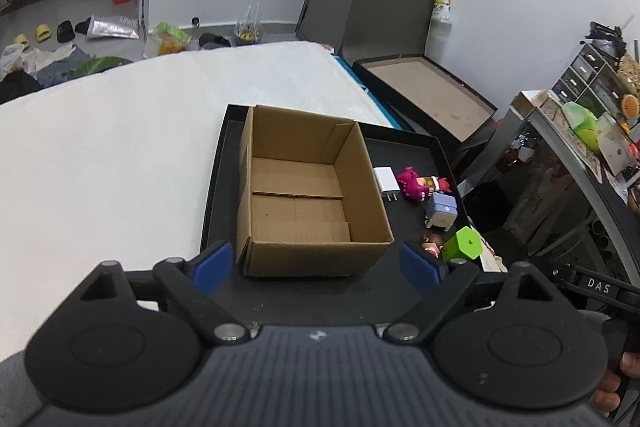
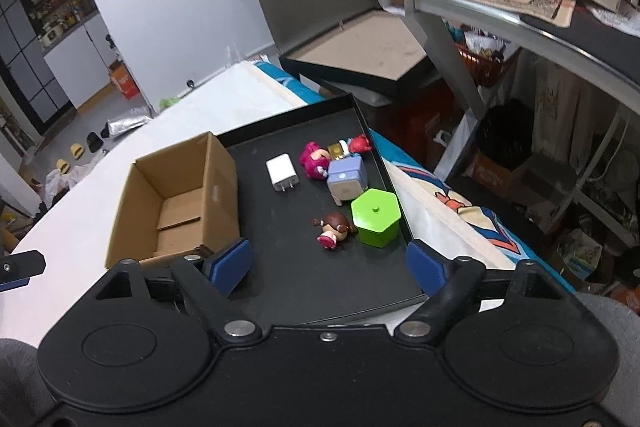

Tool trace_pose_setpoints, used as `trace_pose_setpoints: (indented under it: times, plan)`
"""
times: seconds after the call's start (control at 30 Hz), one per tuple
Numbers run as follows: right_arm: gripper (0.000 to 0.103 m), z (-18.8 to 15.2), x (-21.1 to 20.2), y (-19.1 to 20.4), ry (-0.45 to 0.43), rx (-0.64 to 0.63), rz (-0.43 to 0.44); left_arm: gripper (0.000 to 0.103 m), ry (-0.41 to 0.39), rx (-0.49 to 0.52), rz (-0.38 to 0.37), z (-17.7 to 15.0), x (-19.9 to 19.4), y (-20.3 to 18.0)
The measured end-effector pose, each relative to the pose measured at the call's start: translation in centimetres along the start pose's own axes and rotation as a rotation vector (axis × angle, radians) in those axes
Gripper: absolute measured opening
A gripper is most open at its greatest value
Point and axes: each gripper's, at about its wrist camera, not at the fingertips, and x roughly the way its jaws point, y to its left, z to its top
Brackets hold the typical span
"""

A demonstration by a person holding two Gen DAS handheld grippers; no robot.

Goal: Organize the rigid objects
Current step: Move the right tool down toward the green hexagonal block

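Note:
An empty cardboard box (image 1: 298, 191) (image 2: 176, 199) stands on the left half of a black tray (image 1: 312, 301) (image 2: 296, 283). To its right lie a white charger (image 1: 386, 183) (image 2: 282, 171), a pink plush figure (image 1: 414, 185) (image 2: 314, 155), a lavender cube toy (image 1: 440, 211) (image 2: 347, 181), a green hexagonal box (image 1: 466, 243) (image 2: 376, 217) and a brown-haired doll (image 1: 430, 243) (image 2: 334, 227). My left gripper (image 1: 316, 267) hovers open before the box's near wall. Open too, my right gripper (image 2: 328, 265) hangs just short of the doll, nothing between its fingers.
The tray rests on a white mattress (image 1: 104, 155) (image 2: 68, 239). A second black tray with a brown inside (image 1: 432, 95) (image 2: 360, 47) lies beyond it. A cluttered desk (image 2: 520, 7) stands to the right, with bags and boxes beneath. Slippers and bags litter the floor (image 1: 60, 35).

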Motion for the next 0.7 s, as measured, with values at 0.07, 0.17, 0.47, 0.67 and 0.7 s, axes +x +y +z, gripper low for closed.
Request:
trace_pose_setpoints:
  times: [0.07, 0.17, 0.47, 0.67, 0.7]
  plan:
    - [0.084, 0.3, 0.7, -0.3, 0.014, 0.006, -0.006, 0.086, 0.013, -0.006, 0.001, 0.4, 0.8, 0.2]
    - [0.083, 0.8, 1.9, -0.5, 0.036, 0.007, -0.017, 0.081, 0.039, -0.022, 0.008, 0.9, 2.2, 0.6]
    - [0.076, 2.3, 5.1, -1.2, 0.126, 0.012, -0.042, 0.069, 0.108, -0.063, 0.023, 2.2, 5.6, 1.8]
    - [0.076, 3.3, 6.9, -1.9, 0.172, 0.015, -0.069, 0.059, 0.148, -0.091, 0.043, 3.1, 8.1, 2.6]
    - [0.076, 3.5, 7.2, -1.9, 0.177, 0.013, -0.072, 0.057, 0.156, -0.095, 0.048, 3.2, 8.6, 2.7]
